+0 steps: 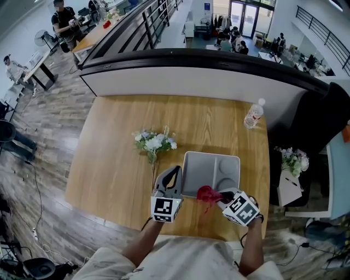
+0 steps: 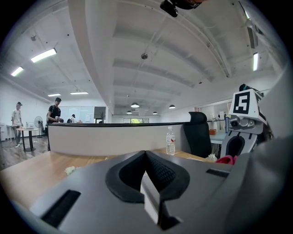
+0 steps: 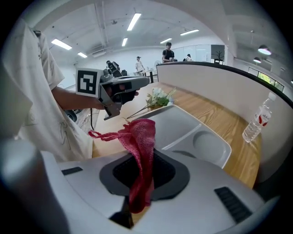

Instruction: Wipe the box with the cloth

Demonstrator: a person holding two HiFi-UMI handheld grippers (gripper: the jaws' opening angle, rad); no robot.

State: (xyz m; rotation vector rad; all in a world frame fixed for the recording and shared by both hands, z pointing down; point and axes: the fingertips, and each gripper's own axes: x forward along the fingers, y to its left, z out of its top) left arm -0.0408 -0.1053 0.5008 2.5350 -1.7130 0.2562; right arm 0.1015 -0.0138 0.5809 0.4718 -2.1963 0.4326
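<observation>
While right gripper (image 1: pixel 220 196) jaws pinch red cloth (image 1: pixel 205 193) (hiding box (image 1: pixel 208 163) edge), left gripper (image 1: pixel 175 170) jaws closed, empty.

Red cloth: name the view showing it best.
Right gripper view: the cloth fills the centre, pinched by the right gripper. The head view shows a small red bunch at the near edge of the box; the left gripper view, only a sliver.

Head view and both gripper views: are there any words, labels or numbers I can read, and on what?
No text can be read in any view.
Water bottle label: red, print too small to read.
Blue wall sign: too small to read.
Left marker cube, right marker cube: square patterns only, no words.
</observation>
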